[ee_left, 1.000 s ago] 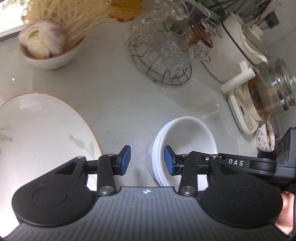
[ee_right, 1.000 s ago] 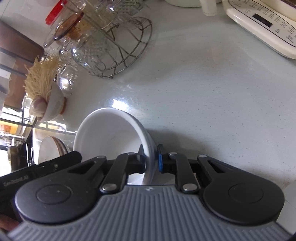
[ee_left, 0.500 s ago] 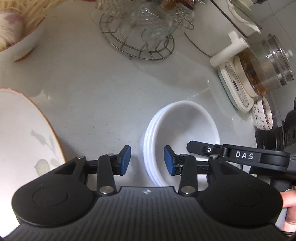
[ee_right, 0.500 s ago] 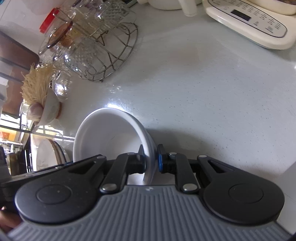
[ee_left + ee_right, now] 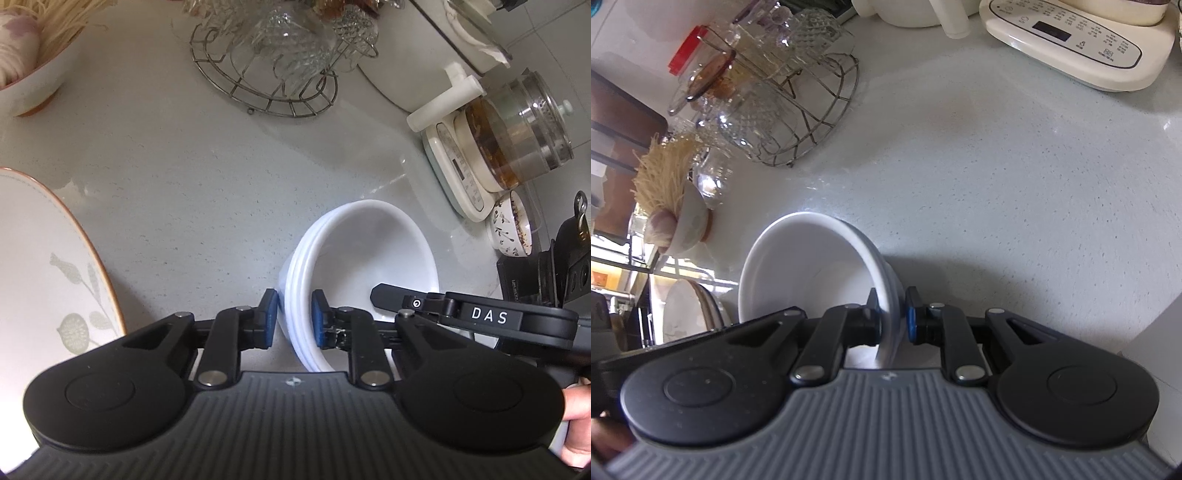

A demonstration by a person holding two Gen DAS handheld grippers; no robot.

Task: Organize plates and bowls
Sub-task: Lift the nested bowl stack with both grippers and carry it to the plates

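bowls (image 5: 365,258): white nested stack on the tabletop (image 5: 207,177), tilted | left gripper (image 5: 293,319): jaws just closing, pads astride the stack's 9 o'clock rim | right gripper (image 5: 892,319): clamped on the 3 o'clock rim | plate (image 5: 40,269): at 9 o'clock of the stack, apart | glass rack (image 5: 273,62): at 12 o'clock

Three stacked white bowls (image 5: 364,251), one patterned plate (image 5: 48,273), one noodle bowl (image 5: 27,83), one glass rack (image 5: 273,77), one kettle (image 5: 517,136).
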